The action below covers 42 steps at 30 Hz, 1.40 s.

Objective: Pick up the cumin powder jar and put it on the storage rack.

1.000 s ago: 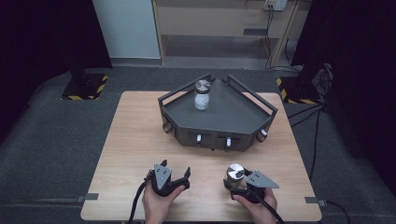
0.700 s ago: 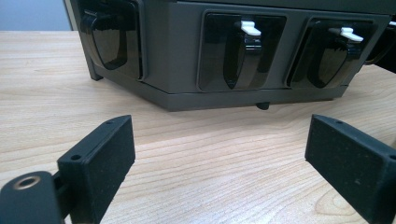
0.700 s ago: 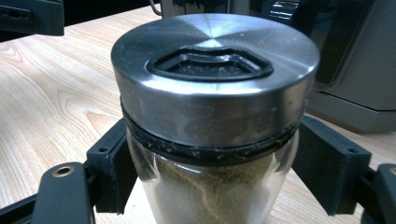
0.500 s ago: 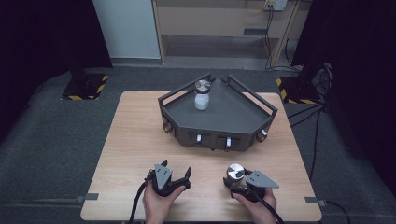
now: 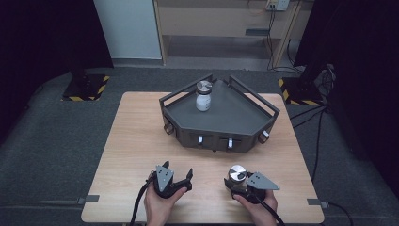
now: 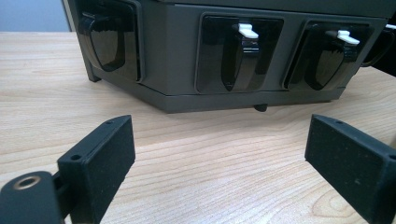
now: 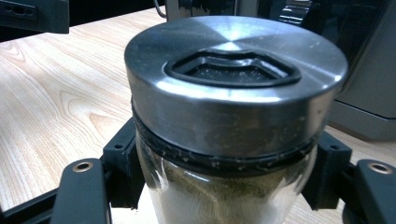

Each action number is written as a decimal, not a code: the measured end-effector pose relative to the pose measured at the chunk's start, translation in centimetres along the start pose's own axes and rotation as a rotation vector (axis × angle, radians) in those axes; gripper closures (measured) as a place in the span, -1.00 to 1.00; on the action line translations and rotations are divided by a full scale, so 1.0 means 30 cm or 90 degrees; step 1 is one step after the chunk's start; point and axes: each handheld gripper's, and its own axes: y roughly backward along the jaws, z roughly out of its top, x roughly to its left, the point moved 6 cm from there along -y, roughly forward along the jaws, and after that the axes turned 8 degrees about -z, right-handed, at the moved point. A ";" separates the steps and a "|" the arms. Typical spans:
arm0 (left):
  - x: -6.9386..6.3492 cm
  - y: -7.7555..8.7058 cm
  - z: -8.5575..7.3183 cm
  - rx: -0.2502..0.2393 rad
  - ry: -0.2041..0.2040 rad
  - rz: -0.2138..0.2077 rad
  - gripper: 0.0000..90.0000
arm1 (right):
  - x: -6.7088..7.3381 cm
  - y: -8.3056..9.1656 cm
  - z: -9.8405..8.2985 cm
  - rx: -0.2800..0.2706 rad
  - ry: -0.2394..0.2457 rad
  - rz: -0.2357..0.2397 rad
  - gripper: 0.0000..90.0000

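A dark grey three-cornered tray (image 5: 235, 123) stands at the back middle of the wooden table, and its front face (image 6: 187, 56) has two recessed white latches. A glass spice jar with a metal lid (image 5: 203, 96) stands upright inside it near the back. My right gripper (image 5: 237, 184) sits at the front right, shut on a second spice jar (image 5: 236, 175) with a metal lid (image 7: 233, 79); both jaws press the glass just under the lid. My left gripper (image 5: 176, 178) rests at the front left, open, with bare table between its jaws (image 6: 219, 163).
The wooden table (image 5: 136, 141) has free room to the left and in front of the tray. A wooden shelf unit (image 5: 221, 28) stands behind the table. Yellow-black striped bases (image 5: 87, 87) sit on the floor at both back corners, with cables at the right.
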 end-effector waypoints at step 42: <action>0.001 0.002 0.001 -0.005 0.005 -0.001 -0.84 | -0.058 0.132 0.272 -0.079 0.010 0.000 -0.31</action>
